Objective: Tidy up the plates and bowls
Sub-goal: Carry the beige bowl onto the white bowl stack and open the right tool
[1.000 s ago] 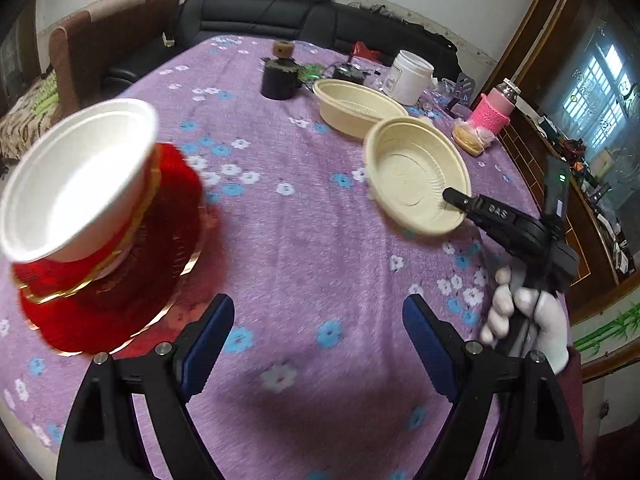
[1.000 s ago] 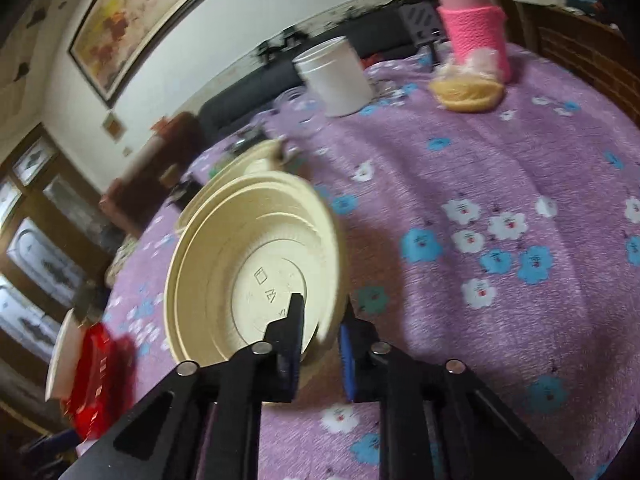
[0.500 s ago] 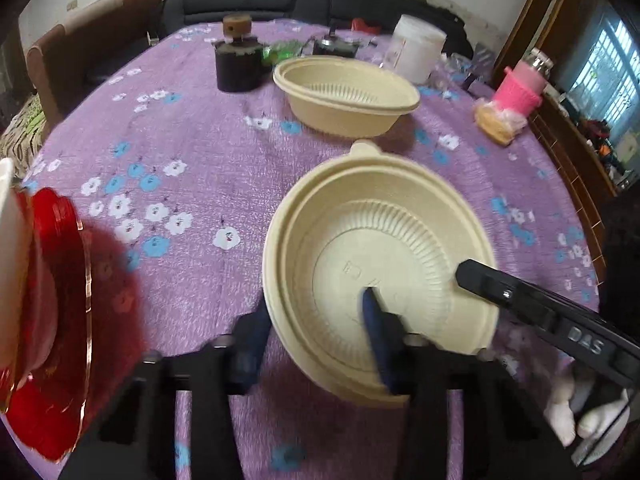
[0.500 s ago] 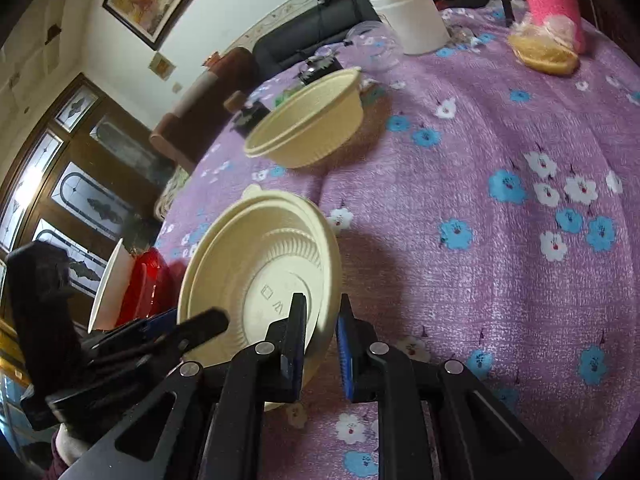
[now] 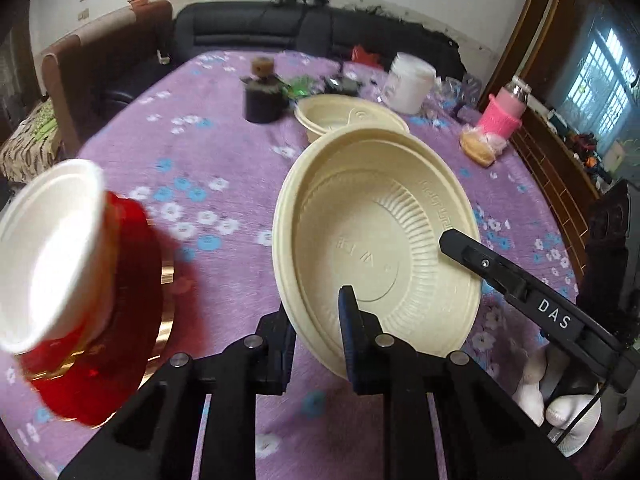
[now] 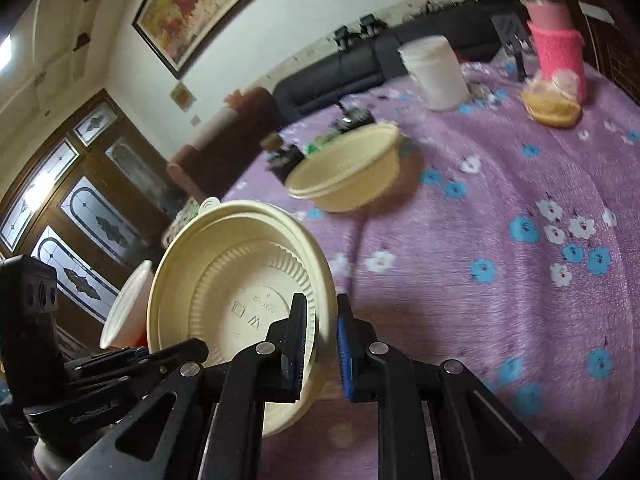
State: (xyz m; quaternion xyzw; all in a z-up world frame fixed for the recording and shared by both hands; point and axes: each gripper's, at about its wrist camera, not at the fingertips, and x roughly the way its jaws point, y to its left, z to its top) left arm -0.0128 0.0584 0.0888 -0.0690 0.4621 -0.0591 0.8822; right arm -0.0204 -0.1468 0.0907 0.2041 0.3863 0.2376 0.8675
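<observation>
A cream plastic bowl (image 5: 380, 236) is held tilted above the purple flowered table, gripped from both sides. My left gripper (image 5: 320, 316) is shut on its near rim. My right gripper (image 6: 320, 340) is shut on the opposite rim of the same bowl (image 6: 240, 292), and its finger (image 5: 520, 292) shows in the left wrist view. A second cream bowl (image 5: 348, 114) (image 6: 348, 172) stands further back on the table. A white bowl (image 5: 48, 252) sits on a red plate (image 5: 120, 328) at the left; its white rim (image 6: 124, 304) shows in the right wrist view.
At the back stand a dark jar (image 5: 262, 96), a white tub (image 5: 410, 82) (image 6: 436, 72), a pink-sleeved bottle (image 5: 504, 110) (image 6: 554, 40) and a bagged bun (image 5: 478, 148) (image 6: 552, 104). A sofa (image 5: 300, 36) lies beyond the table.
My left gripper has swung from the red plate to the cream bowl and closed on its rim. The bowl has been lifted and tilted, still held by my right gripper.
</observation>
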